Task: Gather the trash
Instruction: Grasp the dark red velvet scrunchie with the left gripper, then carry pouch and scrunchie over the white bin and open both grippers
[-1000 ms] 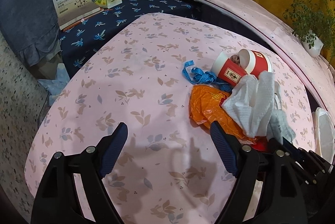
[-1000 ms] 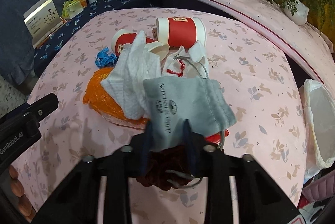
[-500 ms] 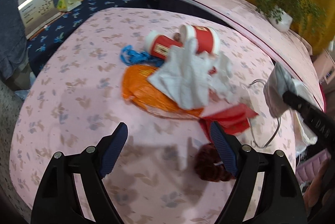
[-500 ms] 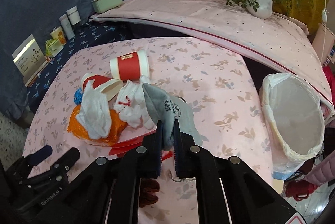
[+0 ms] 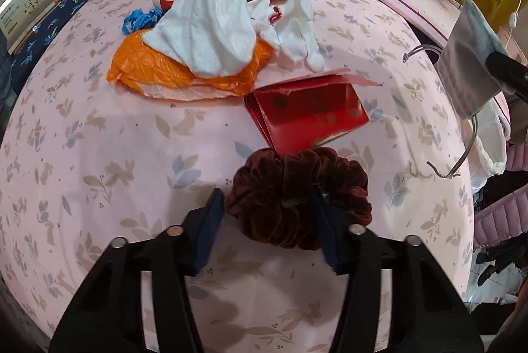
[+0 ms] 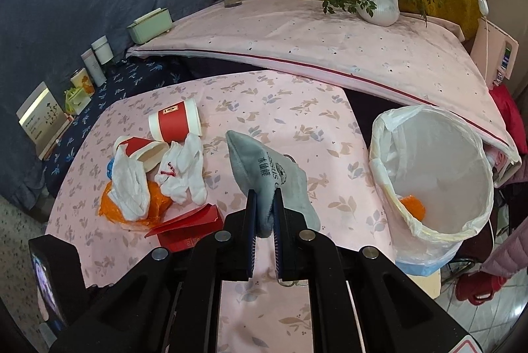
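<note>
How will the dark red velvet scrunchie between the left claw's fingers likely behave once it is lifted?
The dark red velvet scrunchie looks soft and gathered, so it will probably squash and sag rather than hold shape. Its ruffled pile suggests decent grip, unlikely to slip. The left claw, whose jaws have just been closing, straddles one side of the ring with one finger in its middle, so the rest may dangle.

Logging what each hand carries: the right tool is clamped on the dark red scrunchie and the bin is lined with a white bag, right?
Not quite. The right tool is clamped on the grey pouch, as the right wrist view shows. The bin does have a white liner.
</note>
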A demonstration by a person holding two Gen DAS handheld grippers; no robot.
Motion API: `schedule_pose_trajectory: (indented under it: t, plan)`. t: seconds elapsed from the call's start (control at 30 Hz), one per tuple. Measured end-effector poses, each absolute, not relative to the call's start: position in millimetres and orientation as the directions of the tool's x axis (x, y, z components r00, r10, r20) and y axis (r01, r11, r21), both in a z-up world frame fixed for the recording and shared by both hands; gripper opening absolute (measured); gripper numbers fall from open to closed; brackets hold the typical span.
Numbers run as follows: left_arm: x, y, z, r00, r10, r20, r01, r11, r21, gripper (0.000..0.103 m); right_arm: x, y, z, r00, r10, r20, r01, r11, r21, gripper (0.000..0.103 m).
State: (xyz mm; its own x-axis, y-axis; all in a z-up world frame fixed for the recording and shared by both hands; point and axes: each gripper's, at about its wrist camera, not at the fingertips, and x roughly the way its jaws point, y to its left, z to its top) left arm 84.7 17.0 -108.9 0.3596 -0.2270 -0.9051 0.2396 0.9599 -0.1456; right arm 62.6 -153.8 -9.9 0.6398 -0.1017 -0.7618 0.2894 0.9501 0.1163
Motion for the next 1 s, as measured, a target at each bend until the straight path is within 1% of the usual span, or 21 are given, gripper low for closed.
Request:
schedule_pose_trajectory:
  t: [0.03, 0.13, 0.53, 0.83, 1.0]
  plan:
    - [83.5, 15.7, -108.2, 0.362, -0.229, -0.904, 0.245, 0.959, -0.145, 0.031, 61.2, -154.7, -10.8, 0.639, -0.098, -0.763, 0.289, 0.950, 0.120, 0.009]
    - [81.2, 11.4, -102.5, 0.360, -0.240, -0.901, 0.257, 0.954, -0.151, 0.014, 57.4, -157.3, -12.4, 0.639, -0.092, -0.764, 0.287, 0.949, 0.127, 0.009]
    - [65.8, -28.5, -47.1, 0.427, -0.321, -0.845, 0.349, 0.921, -0.173, 0.013, 40.7, -188.7, -1.2, 0.666, -0.112, -0.738, 0.315, 0.939, 0.142, 0.009]
    - [76.3, -93.2, -2.8, 0.448, -0.426, -0.786, 0.432, 0.873, -0.227, 0.013, 35.5, -239.4, 12.1, 0.670, -0.182, -0.720, 0.365, 0.925, 0.106, 0.009]
    - [89.5, -134.6, 11.9, 0.443, -0.476, -0.760, 0.475, 0.843, -0.251, 0.013, 33.4, -275.4, 15.0, 0.663, -0.224, -0.714, 0.409, 0.908, 0.094, 0.009]
